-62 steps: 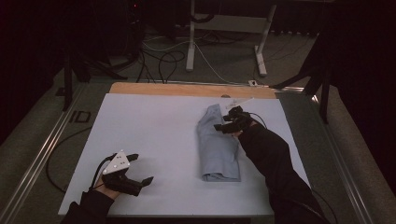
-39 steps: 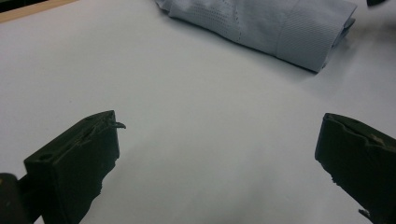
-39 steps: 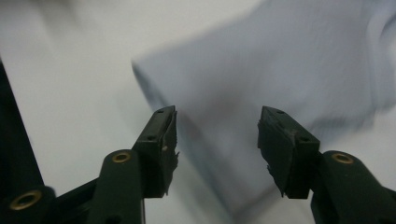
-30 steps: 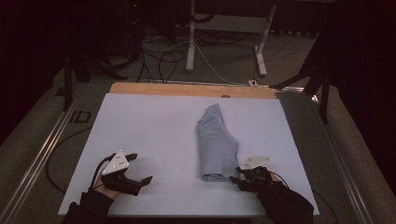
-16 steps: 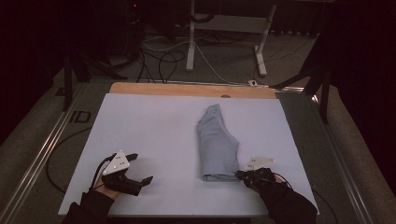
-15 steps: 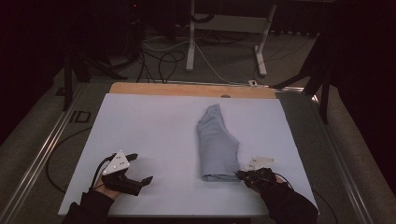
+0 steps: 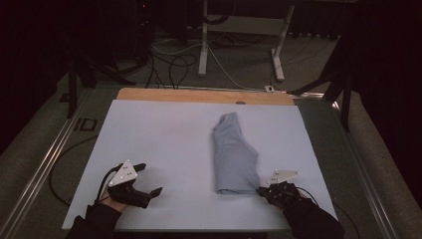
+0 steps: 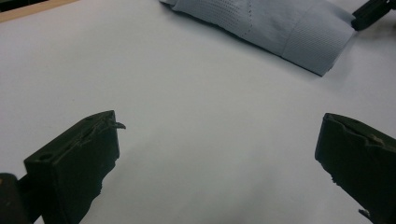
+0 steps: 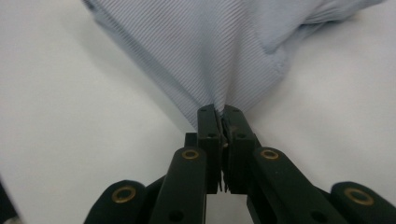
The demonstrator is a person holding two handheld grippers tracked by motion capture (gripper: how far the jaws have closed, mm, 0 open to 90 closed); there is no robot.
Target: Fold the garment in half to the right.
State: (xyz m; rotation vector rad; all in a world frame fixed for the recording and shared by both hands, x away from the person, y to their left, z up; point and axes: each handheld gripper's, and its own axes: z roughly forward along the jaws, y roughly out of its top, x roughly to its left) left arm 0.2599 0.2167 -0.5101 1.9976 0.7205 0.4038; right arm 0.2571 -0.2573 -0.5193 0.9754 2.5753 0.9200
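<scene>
White sheet (image 7: 164,144); folded ribbed blue cloth (image 7: 234,154).

The high view looks down and forward over the whole white table (image 7: 164,129). Both gripper views sit low, close to it, sharing the folded cloth (image 7: 234,157).

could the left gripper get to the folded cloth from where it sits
Probably yes. The left gripper rests with its jaws wide open on the white table, and only bare surface lies between it and the folded cloth. The right gripper is clamped on the cloth's near corner, so the left should go for another edge.
</scene>
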